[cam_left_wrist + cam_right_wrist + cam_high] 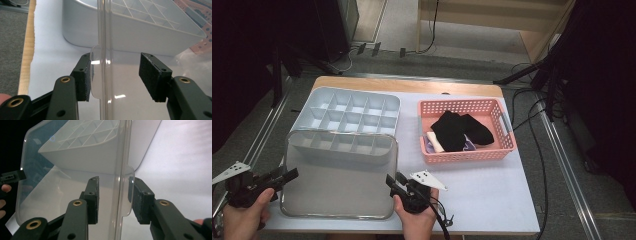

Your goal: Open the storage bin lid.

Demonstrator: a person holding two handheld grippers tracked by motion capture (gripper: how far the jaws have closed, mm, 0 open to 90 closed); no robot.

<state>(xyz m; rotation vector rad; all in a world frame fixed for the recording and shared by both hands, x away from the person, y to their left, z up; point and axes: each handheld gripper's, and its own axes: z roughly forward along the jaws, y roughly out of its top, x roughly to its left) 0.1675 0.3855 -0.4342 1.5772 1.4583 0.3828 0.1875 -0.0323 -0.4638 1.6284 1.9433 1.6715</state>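
The left gripper (292,174) sits at the left edge of the clear lid (339,185), which leans with its far edge up against the front of the grey divided organiser (357,112) and its near edge low toward the table (482,200); in the left gripper view the jaws stand apart on either side of the lid's rim and small side tab (96,72), one pad (86,75) close against the tab, the other pad (151,75) well clear, so nothing is clamped there. The right gripper (393,181) waits at the lid's right edge; in the right gripper view its jaws likewise straddle the rim and tab (126,192) with a gap on each side, open around the plastic rather than pressing it. Further right, the pink basket (462,156) holds dark socks (452,131) and a few lighter pieces, and every compartment of the organiser looks empty. Judging from this, the work is at its start: the lid is already off the organiser but not yet set aside; both grips on it are unfinished; sorting the socks into the compartments appears wholly undone.
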